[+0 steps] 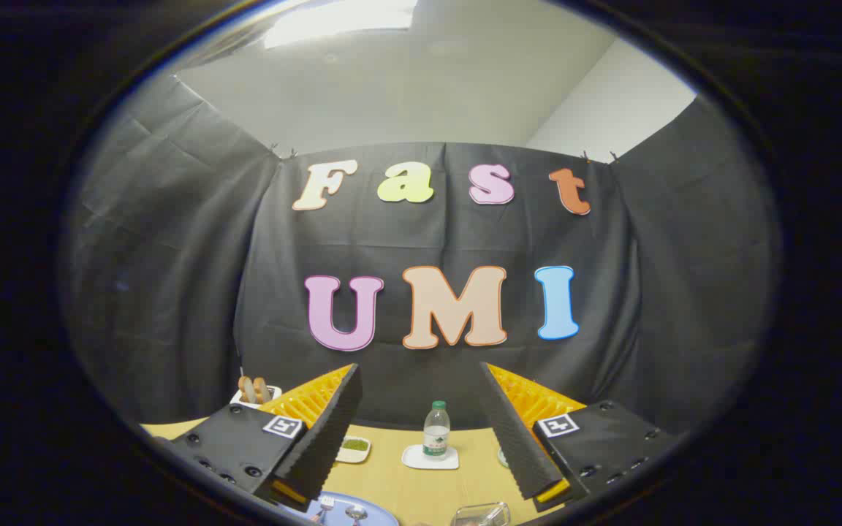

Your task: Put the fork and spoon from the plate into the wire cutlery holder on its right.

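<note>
i have the claw held high and level, its two fingers spread wide with nothing between them, so it is released and ready to come down on the cutlery. the blue plate lies low, just under and ahead of my left finger, and on it i can make out the fork and spoon lying side by side, heads toward me; they sit flat, which means i will need to drop nearly straight down to pinch a handle. to the plate's right there is something glassy or wiry that i take to be the cutlery holder, though it is cut off and i cannot be sure. beyond the fingers, well apart from the plate, a water bottle stands on a white coaster near the far edge of the table, with a small dish of something green left of it and a white cup of utensils further left. the bare wood between plate and bottle gives me room to swing.
</note>
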Available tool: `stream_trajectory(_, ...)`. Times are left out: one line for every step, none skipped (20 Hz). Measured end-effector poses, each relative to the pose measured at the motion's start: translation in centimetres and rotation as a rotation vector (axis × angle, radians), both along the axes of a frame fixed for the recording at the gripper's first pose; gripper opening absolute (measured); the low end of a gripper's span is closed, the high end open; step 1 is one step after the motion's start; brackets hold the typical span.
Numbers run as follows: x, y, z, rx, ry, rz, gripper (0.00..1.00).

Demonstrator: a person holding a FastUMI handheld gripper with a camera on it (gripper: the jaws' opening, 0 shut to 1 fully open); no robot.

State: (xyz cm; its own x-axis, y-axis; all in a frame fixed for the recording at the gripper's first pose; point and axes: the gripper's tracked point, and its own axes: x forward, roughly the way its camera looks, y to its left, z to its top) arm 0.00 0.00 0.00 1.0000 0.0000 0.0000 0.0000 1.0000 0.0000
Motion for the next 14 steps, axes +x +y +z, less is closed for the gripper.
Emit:
stream_trajectory(0.1, -0.1, 0.0, 0.005, 0.002, 0.002, 1.00)
stream_trajectory(0.3, -0.2, 0.1, 0.013, 0.004, 0.004, 1.00)
stream_trajectory(0.4, -0.2, 0.1, 0.019, 0.004, 0.004, 1.00)
stream_trajectory(0.5, -0.4, 0.3, 0.021, 0.002, 0.004, 1.00)
stream_trajectory(0.5, -0.5, 0.4, 0.018, 0.000, 0.005, 1.00)
stream_trajectory(0.6, -0.5, 0.5, 0.008, -0.002, 0.008, 1.00)
stream_trajectory(0.6, -0.4, 0.4, -0.004, -0.002, 0.011, 1.00)
stream_trajectory(0.6, -0.3, 0.4, -0.006, -0.002, 0.014, 1.00)
stream_trajectory(0.6, 0.0, 0.4, -0.003, -0.002, 0.022, 1.00)
stream_trajectory(0.6, 0.2, 0.4, 0.000, 0.000, 0.027, 1.00)
stream_trajectory(0.6, 0.2, 0.2, 0.002, 0.005, 0.033, 1.00)
stream_trajectory(0.6, 0.3, 0.0, 0.002, 0.015, 0.036, 1.00)
stream_trajectory(0.5, 0.4, -0.3, 0.001, 0.024, 0.040, 1.00)
stream_trajectory(0.5, 0.6, -0.4, 0.001, 0.031, 0.047, 1.00)
